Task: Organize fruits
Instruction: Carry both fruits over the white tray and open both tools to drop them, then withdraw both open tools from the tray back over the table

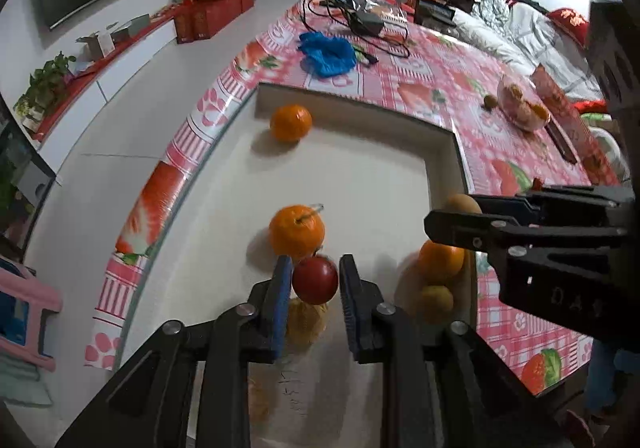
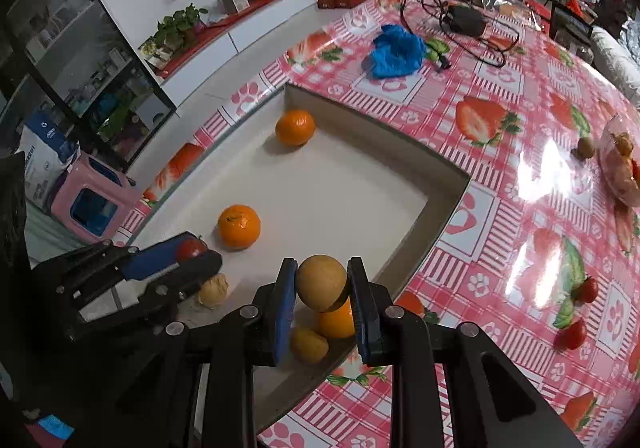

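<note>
Several fruits are already placed in the tray; red fruit sits loosely between left gripper jaws, tan fruit clamped by right gripper above it.

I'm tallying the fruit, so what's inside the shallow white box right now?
Loose in the box lie two oranges, a third orange beside a small yellow fruit, and a pale lumpy fruit. The claws and the fruits between them hide part of the near floor.

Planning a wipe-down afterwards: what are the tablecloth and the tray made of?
Tablecloth: likely glossy vinyl or oilcloth; bright glare patches sit on the strawberry print. Tray: matte, pale inside with brown cut edges, probably cardboard, though coated board is possible.
</note>
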